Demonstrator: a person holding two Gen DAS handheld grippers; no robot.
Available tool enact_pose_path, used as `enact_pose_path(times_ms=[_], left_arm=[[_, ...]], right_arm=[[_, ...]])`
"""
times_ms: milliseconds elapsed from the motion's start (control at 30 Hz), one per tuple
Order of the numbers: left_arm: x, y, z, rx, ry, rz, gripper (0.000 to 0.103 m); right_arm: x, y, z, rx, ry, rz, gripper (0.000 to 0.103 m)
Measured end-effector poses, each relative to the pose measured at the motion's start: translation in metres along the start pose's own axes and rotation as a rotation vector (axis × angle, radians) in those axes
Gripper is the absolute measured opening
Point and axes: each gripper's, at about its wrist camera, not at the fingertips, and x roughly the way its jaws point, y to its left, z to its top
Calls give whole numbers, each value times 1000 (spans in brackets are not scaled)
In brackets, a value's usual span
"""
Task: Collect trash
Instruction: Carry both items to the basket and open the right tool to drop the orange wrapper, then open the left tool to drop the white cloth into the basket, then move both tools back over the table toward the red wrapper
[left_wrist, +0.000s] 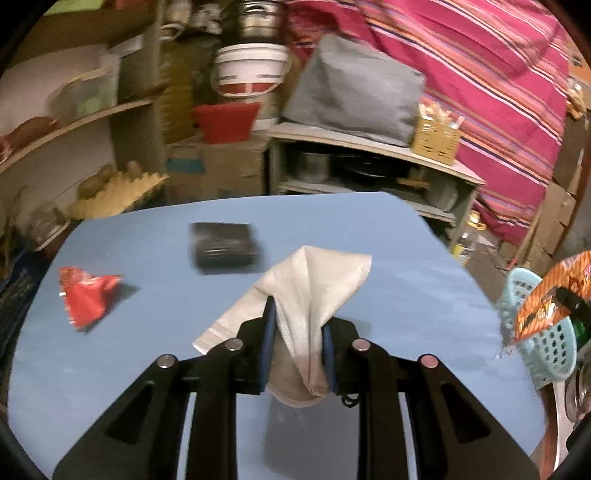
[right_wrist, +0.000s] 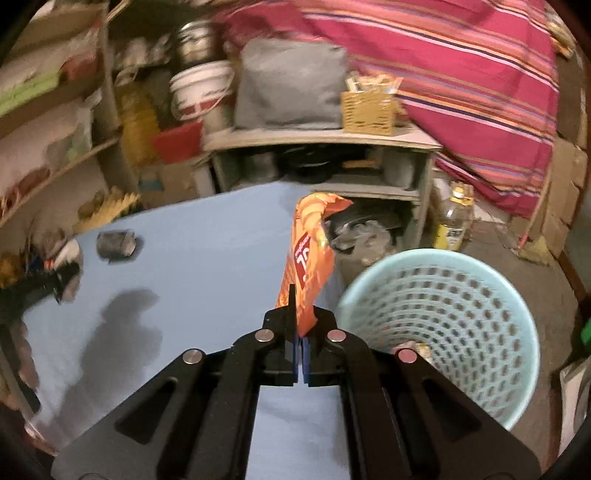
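Note:
My left gripper is shut on a white cloth bag and holds it above the blue table. A red wrapper lies on the table at the left, and a black wallet-like item lies beyond it. My right gripper is shut on an orange snack wrapper at the table's right edge, left of the light blue perforated trash basket. The basket and the orange wrapper also show at the right edge of the left wrist view.
A grey shelf unit with pots stands behind the table, holding a grey bag and a wicker box. A plastic bottle stands on the floor. A striped pink cloth hangs at the right.

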Motion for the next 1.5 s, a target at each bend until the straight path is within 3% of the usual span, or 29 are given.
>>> enact_pose_path(times_ms=[333, 600, 633, 700, 833, 900, 967, 1033, 1133, 1300, 1500], left_arm=[[8, -141, 8, 133, -41, -139, 23], [21, -235, 7, 209, -29, -235, 23], [23, -241, 6, 216, -26, -240, 24], [32, -255, 6, 229, -13, -245, 24], [42, -271, 3, 236, 8, -259, 24], [49, -280, 0, 241, 20, -266, 24], [55, -288, -2, 243, 34, -278, 24], [62, -300, -4, 250, 48, -289, 24], [67, -316, -7, 263, 55, -309, 28], [69, -332, -9, 272, 53, -332, 59], [68, -331, -9, 289, 45, -316, 69]], right_arm=[[-24, -90, -6, 64, -13, -177, 2], [-17, -145, -20, 154, 11, -187, 6], [-16, -148, -20, 161, 16, -189, 10], [-12, -154, -22, 173, 31, -201, 47], [-10, -162, -26, 194, 38, -199, 53], [-12, -167, -27, 208, 38, -233, 68], [-16, -175, -28, 248, 22, -246, 77], [-21, -182, -28, 276, 12, -249, 78], [-27, -188, -28, 293, -3, -272, 82], [-29, -197, -31, 315, -2, -297, 85], [-29, -199, -32, 331, 0, -305, 86]])
